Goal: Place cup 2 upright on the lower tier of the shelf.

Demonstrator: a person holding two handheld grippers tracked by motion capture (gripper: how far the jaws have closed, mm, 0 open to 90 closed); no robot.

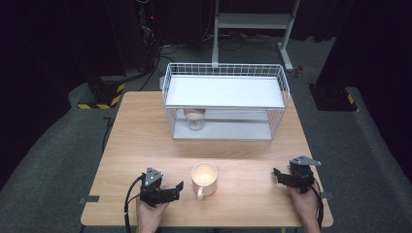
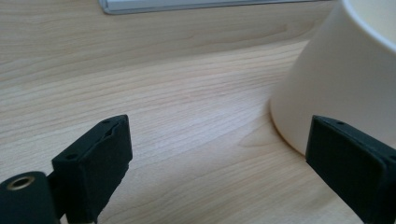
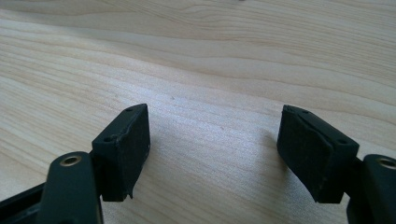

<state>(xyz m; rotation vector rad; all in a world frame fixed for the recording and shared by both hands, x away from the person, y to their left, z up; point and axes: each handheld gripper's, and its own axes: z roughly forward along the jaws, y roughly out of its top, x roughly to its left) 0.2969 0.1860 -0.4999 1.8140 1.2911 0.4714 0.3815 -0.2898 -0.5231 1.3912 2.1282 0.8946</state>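
Note:
A cream mug (image 1: 204,178) stands upright on the wooden table (image 1: 145,141), handle toward the front edge. My left gripper (image 1: 176,190) lies just left of the mug, jaws open and apart from it. In the left gripper view the mug (image 2: 345,79) rises beside the right pad, and bare wood lies between the pads (image 2: 100,163). My right gripper (image 1: 278,175) rests near the table's right front corner, open over bare wood. Its two pads (image 3: 126,149) stand wide apart in the right gripper view.
A white wire basket rack (image 1: 224,99) with a flat white top stands at the back middle of the table. A small cup (image 1: 195,118) sits on its lower shelf. A metal stand (image 1: 252,22) and cables lie on the floor behind.

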